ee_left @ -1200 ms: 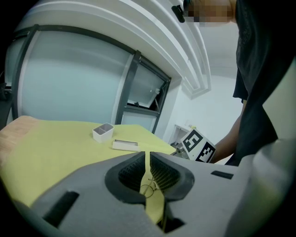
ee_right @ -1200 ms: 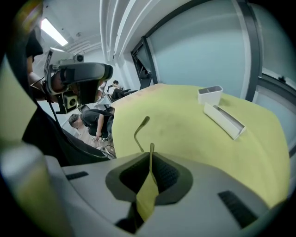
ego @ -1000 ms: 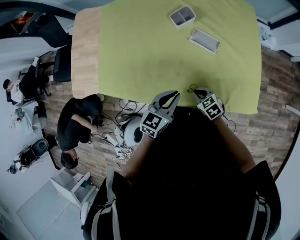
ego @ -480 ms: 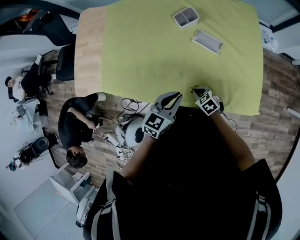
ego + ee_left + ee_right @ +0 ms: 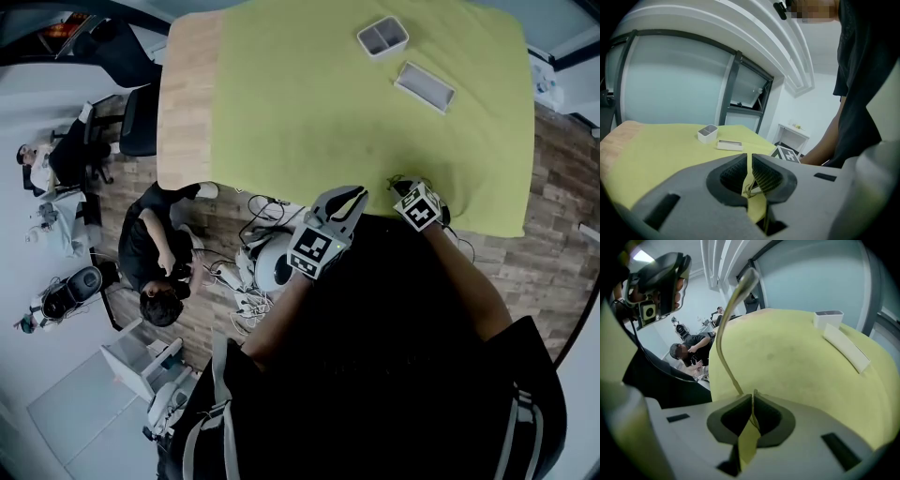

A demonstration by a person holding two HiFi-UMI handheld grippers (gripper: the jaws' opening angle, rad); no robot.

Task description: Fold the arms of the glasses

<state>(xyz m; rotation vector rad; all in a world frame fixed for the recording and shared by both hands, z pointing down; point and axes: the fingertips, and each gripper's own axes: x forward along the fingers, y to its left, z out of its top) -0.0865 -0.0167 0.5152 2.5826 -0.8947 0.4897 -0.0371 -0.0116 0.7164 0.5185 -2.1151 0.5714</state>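
Pinching a thin arm of the glasses (image 5: 746,278) between tightly pressed jaws, the right gripper (image 5: 753,398) is held over the near edge of the cloth (image 5: 375,103), probably so that arm can be swung shut. The left gripper (image 5: 749,160) is kept beside it, jaws nearly together. Whether the wire seen in their slit is nipped cannot be told.

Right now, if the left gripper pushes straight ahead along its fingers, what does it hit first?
Likely the flat white rectangular box, almost dead ahead of the left gripper across the yellow-green cloth. The white divided tray sits slightly left. Depth is unclear.
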